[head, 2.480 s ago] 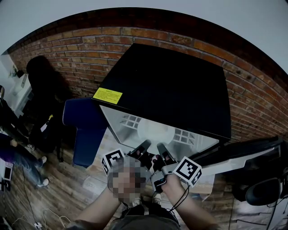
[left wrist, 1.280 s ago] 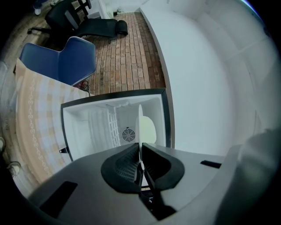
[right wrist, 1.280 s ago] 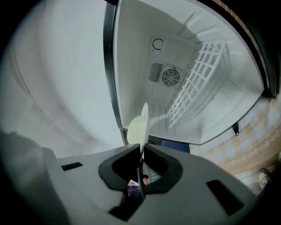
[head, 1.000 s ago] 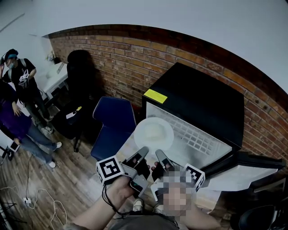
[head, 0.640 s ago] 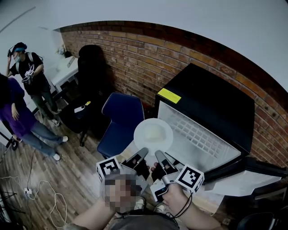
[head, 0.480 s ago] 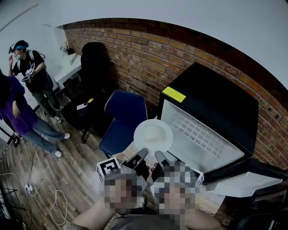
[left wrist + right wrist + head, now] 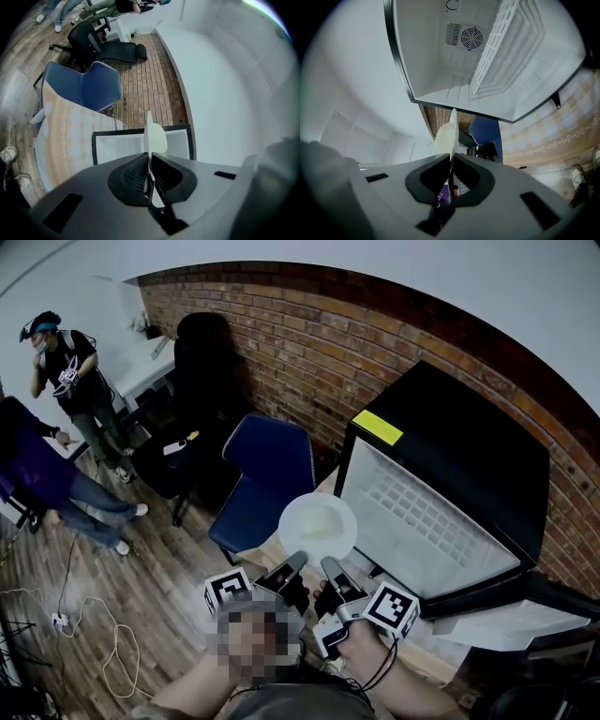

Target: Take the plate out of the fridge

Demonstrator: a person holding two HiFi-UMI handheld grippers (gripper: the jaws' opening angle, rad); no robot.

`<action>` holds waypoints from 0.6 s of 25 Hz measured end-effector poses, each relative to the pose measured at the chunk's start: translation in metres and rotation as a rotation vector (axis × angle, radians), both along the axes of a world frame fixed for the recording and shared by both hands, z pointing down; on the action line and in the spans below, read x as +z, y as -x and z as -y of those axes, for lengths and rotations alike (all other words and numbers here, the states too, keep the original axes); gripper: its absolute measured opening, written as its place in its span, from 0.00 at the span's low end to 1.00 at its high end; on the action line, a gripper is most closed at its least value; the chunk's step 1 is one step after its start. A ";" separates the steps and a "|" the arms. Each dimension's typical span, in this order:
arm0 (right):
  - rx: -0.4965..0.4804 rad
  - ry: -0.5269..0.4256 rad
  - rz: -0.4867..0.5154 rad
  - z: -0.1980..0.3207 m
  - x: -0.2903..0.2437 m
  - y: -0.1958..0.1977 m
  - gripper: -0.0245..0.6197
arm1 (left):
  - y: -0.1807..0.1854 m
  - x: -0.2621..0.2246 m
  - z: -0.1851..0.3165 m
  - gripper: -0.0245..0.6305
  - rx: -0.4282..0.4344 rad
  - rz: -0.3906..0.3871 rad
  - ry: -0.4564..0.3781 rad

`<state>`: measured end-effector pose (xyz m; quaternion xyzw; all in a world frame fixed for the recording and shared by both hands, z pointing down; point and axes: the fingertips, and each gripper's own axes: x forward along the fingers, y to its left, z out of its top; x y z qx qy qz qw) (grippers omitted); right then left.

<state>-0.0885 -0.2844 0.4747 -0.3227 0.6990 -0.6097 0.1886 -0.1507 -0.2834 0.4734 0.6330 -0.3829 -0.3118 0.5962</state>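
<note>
The white plate (image 7: 319,529) is outside the fridge, held level in the air in front of its open front. My left gripper (image 7: 295,564) is shut on the plate's near rim from the left. My right gripper (image 7: 330,566) is shut on that rim just to the right. In the left gripper view the plate (image 7: 153,136) shows edge-on between the pads of the left gripper (image 7: 149,165). The right gripper view shows the same, with the plate (image 7: 449,133) pinched in the right gripper (image 7: 452,164). The black fridge (image 7: 469,442) stands open at the right, its white inside (image 7: 487,56) showing a wire shelf and a fan.
A blue chair (image 7: 272,470) stands just left of the fridge, a black office chair (image 7: 192,381) behind it. Two people (image 7: 66,381) stand at the far left on the wooden floor. A brick wall (image 7: 309,334) runs behind. The fridge door (image 7: 525,601) hangs open at the right.
The plate has come off the fridge shelf and out of the fridge. Both grippers have carried it back and down, and the fridge now lies further right in the head view.
</note>
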 end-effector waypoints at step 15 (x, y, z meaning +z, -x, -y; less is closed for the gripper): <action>-0.001 0.005 0.016 -0.005 0.001 0.001 0.10 | 0.000 0.003 -0.004 0.09 0.013 -0.001 -0.002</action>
